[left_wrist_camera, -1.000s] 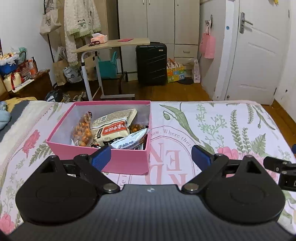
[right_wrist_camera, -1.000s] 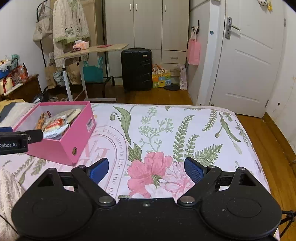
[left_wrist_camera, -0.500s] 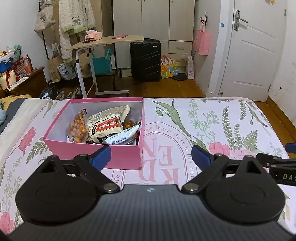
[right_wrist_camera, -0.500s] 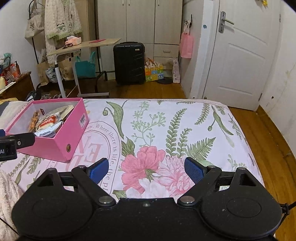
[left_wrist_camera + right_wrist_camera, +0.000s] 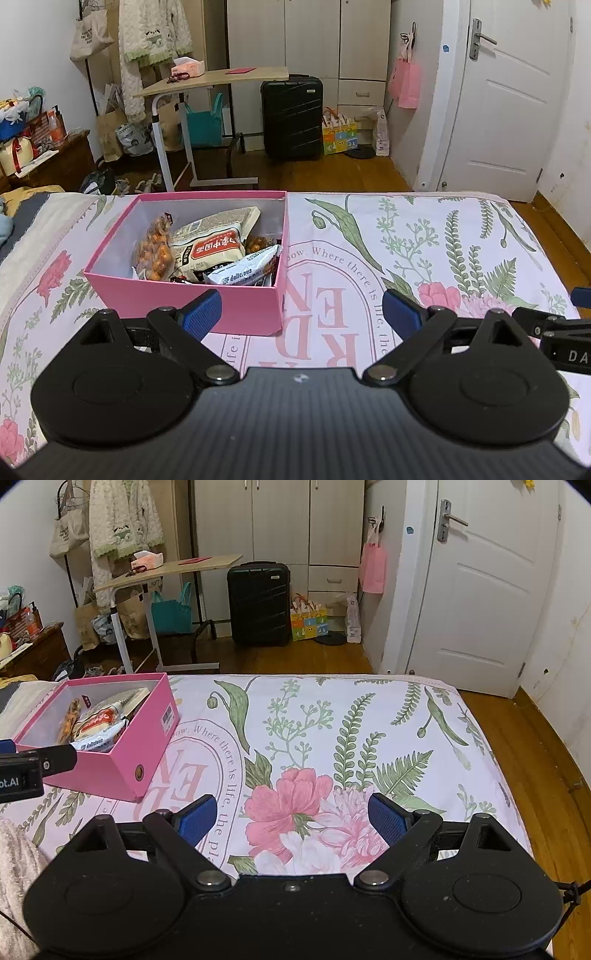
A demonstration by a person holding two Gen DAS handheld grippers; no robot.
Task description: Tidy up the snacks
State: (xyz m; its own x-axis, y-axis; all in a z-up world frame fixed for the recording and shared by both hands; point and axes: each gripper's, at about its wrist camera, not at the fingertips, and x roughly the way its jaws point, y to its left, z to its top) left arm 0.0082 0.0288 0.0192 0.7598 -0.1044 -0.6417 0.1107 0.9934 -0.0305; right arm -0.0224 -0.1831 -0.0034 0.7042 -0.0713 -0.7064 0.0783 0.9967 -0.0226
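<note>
1. Left wrist view. The left gripper (image 5: 301, 308) hangs over the floral bedspread (image 5: 424, 240) with its jaws spread wide and nothing between the blue pads (image 5: 201, 314). Just ahead and a little left sits the pink box (image 5: 184, 295), lid off, upright on the bed.
2. Box contents: a bag of orange round snacks (image 5: 153, 253) at the left, a large cream packet with a red label (image 5: 212, 243) in the middle, a white wrapped bar (image 5: 243, 271) lying against the near right corner, and more orange pieces (image 5: 258, 243) behind it. The packets lie heaped and overlapping, not in rows.
3. No loose snack shows on the bedspread in this view. The tip of the other tool (image 5: 554, 328) enters at the right edge.
4. Right wrist view. The right gripper (image 5: 291, 819) is likewise wide apart and empty, poised above the pink flower print (image 5: 295, 801), well to the right of the box (image 5: 122, 764). The bedspread between gripper and bed end is bare of snacks.
5. Judgement on step: collection looks finished or nearly so, as every snack in sight is inside the box. Both tools seem to be at rest between actions.
6. Judgement on next move: if tidying goes on, it calls for reaching down into the box, most easily with the left gripper, and pinching one packet by a flat edge. The wrappers look slippery and crinkly; the bar on top would come first.
</note>
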